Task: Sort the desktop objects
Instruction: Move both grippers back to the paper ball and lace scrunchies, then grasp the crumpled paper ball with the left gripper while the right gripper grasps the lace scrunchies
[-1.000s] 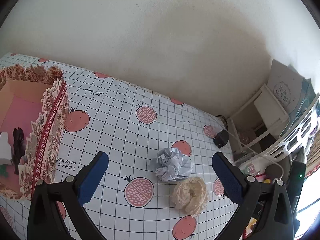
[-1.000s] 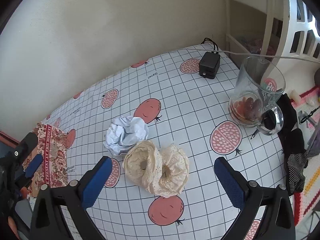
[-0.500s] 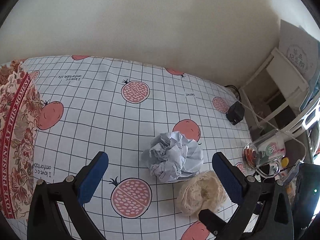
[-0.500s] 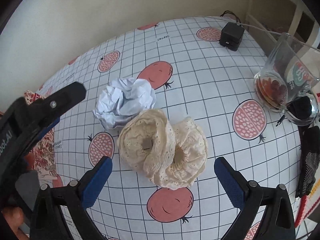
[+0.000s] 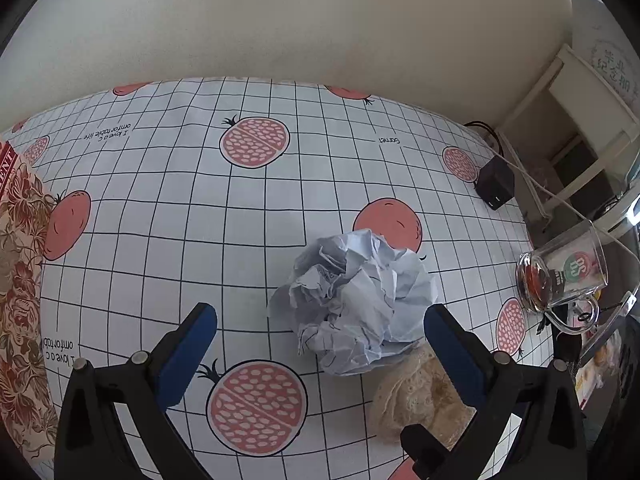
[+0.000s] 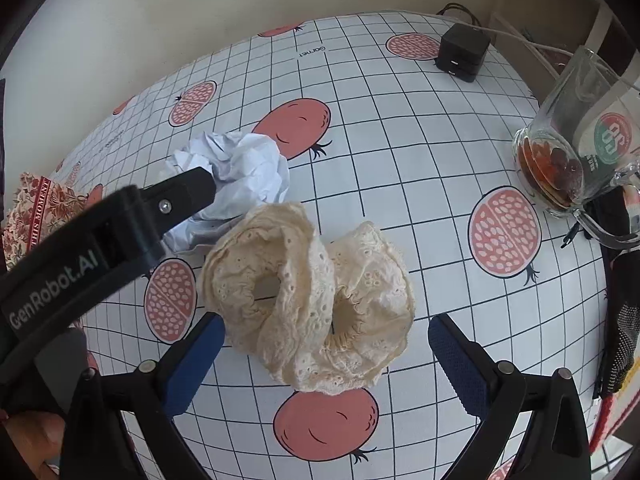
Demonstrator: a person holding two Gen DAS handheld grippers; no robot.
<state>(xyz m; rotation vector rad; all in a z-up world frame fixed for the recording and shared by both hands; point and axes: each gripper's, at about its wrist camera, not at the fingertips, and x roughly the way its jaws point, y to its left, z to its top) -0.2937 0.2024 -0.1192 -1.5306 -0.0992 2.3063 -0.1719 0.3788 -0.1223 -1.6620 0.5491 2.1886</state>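
Note:
A crumpled ball of pale blue paper (image 5: 356, 304) lies on the fruit-print tablecloth (image 5: 180, 216). My left gripper (image 5: 320, 332) is open, and the ball sits between its blue fingertips and slightly ahead of them. Just right of the ball lies a cream lace scrunchie (image 5: 420, 400), partly behind my right finger. In the right wrist view two cream lace scrunchies (image 6: 312, 300) lean on each other, and my right gripper (image 6: 324, 344) stands open around their near side. The paper ball (image 6: 236, 184) lies behind them, with the left gripper's finger (image 6: 180, 196) against it.
A glass mug (image 6: 576, 152) with dark fruit in it stands at the right. A black charger (image 6: 462, 56) with a white cable sits at the far right corner. A floral red box (image 5: 20, 300) borders the left. Black fabric (image 6: 624, 320) lies at the right edge.
Both grippers have come lower and closer to the table: the left onto the paper ball, the right onto the scrunchies. Both have stayed open.

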